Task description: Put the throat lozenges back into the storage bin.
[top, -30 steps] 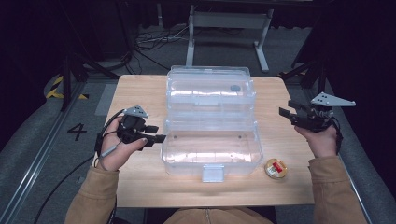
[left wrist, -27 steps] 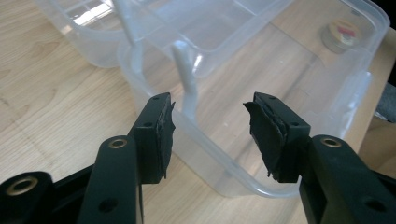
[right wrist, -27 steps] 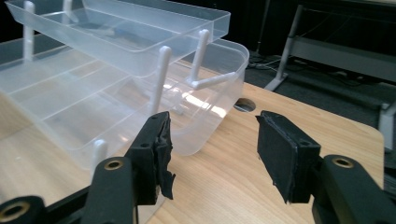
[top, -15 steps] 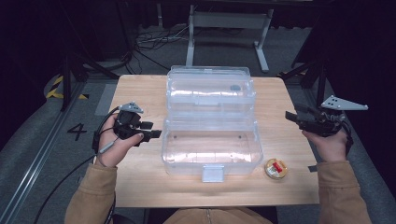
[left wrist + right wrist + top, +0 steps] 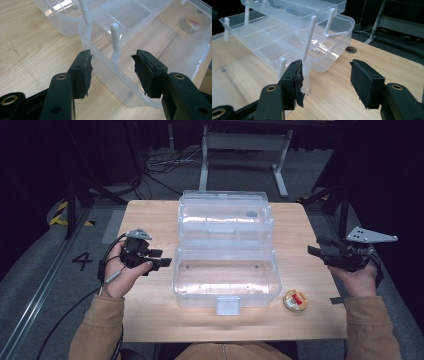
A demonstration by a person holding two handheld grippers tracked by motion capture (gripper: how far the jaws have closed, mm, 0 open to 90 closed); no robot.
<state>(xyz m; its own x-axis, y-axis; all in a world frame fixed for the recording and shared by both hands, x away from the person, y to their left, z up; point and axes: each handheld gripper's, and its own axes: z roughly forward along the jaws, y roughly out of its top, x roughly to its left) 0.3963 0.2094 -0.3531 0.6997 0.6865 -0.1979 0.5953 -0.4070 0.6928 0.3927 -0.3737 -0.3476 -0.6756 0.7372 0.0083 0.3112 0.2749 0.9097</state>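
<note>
**Open box centred, both hand-held grippers spread**

At the middle of the light wooden bench [image 5: 150,220] sits the clear plastic cantilever toolbox [image 5: 225,270], opened out, its long axis running left to right across your view. Its stepped trays rise toward the far edge, and the latch tab [image 5: 228,305] faces you. Your left hand-held gripper [image 5: 162,258] is just beside the box's left end, jaws spread and pointing at its wall, pinching nothing. Your right hand-held gripper [image 5: 319,246] is off the right end, apart from the box, jaws also spread and empty. A small round yellow tin with a red label [image 5: 295,300] lies near the box's front right corner.
</note>
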